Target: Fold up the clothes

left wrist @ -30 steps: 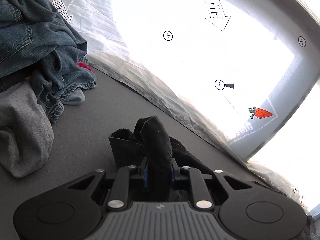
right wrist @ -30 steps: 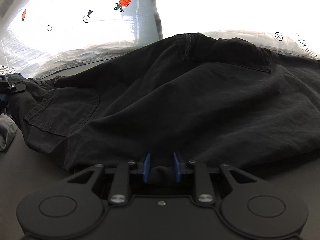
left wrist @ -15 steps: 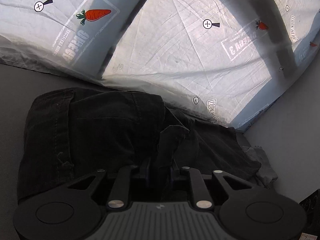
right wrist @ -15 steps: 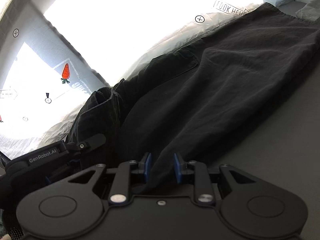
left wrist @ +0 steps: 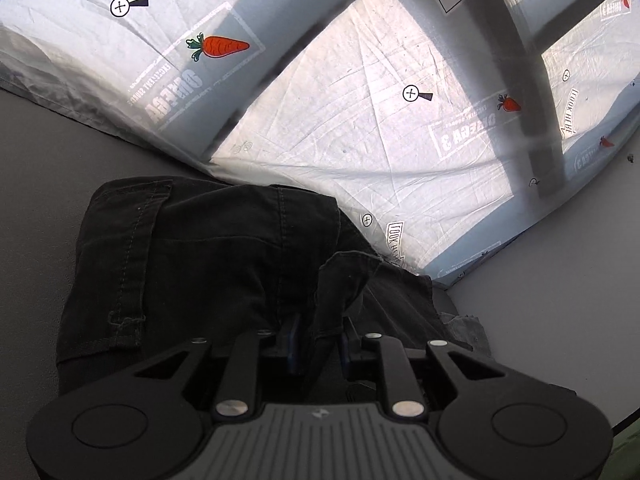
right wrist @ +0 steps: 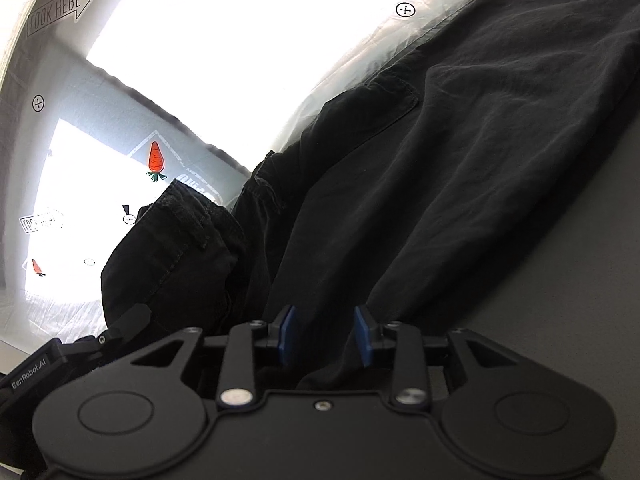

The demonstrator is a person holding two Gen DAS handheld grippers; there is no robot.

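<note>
Left wrist view: left claw [left wrist: 318, 344] nearest, jaws narrow and easing apart, a raised fold of the black trousers [left wrist: 208, 264] still pinched between the blue pads [left wrist: 291, 344]. Trousers lie bunched on the grey table [left wrist: 44, 184], folded end toward the camera, one pocket flap with stitched seam at left. Bare table to the left of the cloth; to the right a scrap of grey fabric [left wrist: 466, 326] just beside the trouser edge, then a plain wall. Behind the trousers, touching their far edge, a printed plastic sheet [left wrist: 360, 112] marks the table's back limit.

Right wrist view: right claw [right wrist: 325, 336] nearest, jaws opening, pads standing clear of the cloth, with the trouser hem lying low between them. One trouser leg runs away up to the right along the sheet's edge. Open table lies right of it. Left claw's black body [right wrist: 60, 356] sits at lower left, against the bunched waist end.

Count: one pair of trousers, two claws, one grey scrap. Carrot prints on sheet: four in left view, two in right.
</note>
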